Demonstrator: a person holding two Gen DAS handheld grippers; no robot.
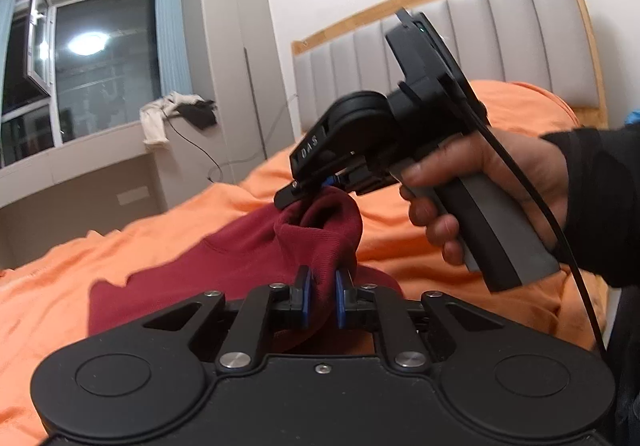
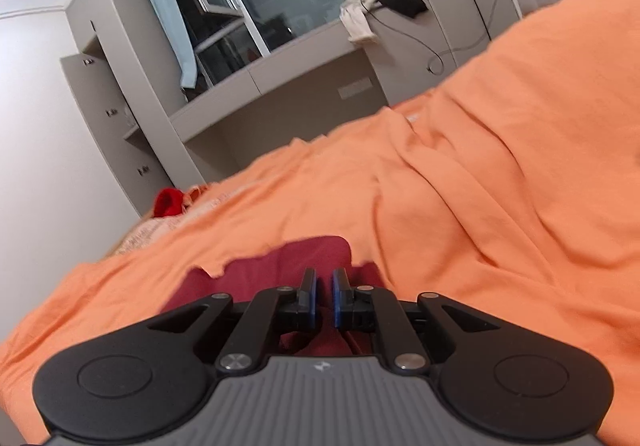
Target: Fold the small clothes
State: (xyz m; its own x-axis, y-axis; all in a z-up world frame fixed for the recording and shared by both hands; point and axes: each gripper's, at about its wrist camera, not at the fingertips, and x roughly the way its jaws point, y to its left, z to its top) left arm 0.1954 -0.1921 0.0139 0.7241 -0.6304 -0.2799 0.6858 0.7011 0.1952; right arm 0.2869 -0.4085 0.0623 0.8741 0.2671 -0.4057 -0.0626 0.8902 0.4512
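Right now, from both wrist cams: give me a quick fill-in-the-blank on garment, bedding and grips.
1. The garment pinched by both grippers is dark ____.
2. It lies on an ____ bedsheet.
3. The left gripper has its jaws ____ on the fabric.
4. In the left wrist view, the right gripper pinches a raised ____ of the garment.

Missing words: red; orange; shut; fold
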